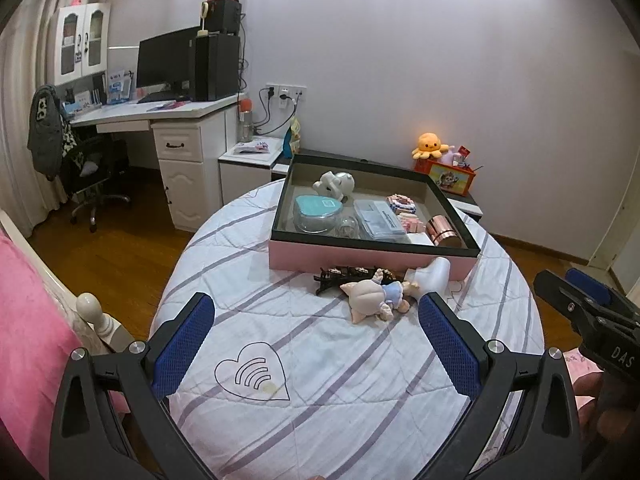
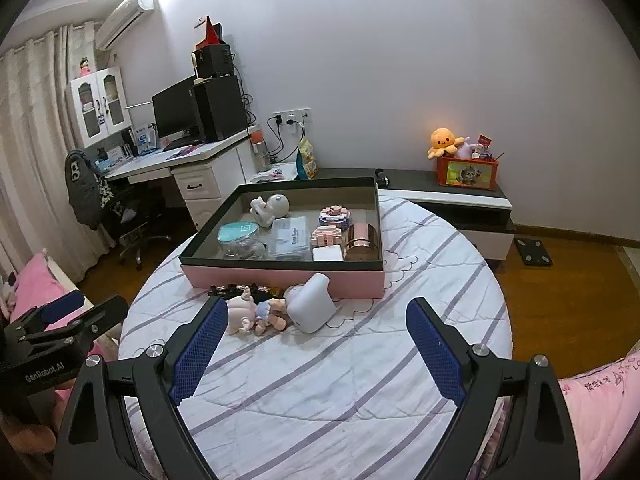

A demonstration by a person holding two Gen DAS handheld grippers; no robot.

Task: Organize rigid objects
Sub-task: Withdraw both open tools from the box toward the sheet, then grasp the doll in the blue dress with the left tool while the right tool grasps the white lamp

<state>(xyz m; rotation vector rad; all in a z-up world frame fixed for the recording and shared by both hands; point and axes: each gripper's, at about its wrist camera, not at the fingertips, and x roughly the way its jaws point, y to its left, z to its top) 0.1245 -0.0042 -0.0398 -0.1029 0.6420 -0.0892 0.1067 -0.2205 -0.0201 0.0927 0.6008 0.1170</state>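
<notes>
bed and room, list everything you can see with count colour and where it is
box: 1, pink sides, black rim, on the bed
bedspread: 1, white with purple stripes, under everything
doll: 1, pale with blue dress, lying in front of the box
white piece: 1, beside the doll, against the box
hair clips: a few, black, by the box front
teal-lidded container: 1, inside the box, left
clear case: 1, box middle
copper cylinder: 1, box right front
white figurine: 1, box back
octopus plush: 1, orange, on the low cabinet
monitor: 1, black, on the desk
left gripper: blue pads, open, empty
right gripper: blue pads, open, empty
</notes>
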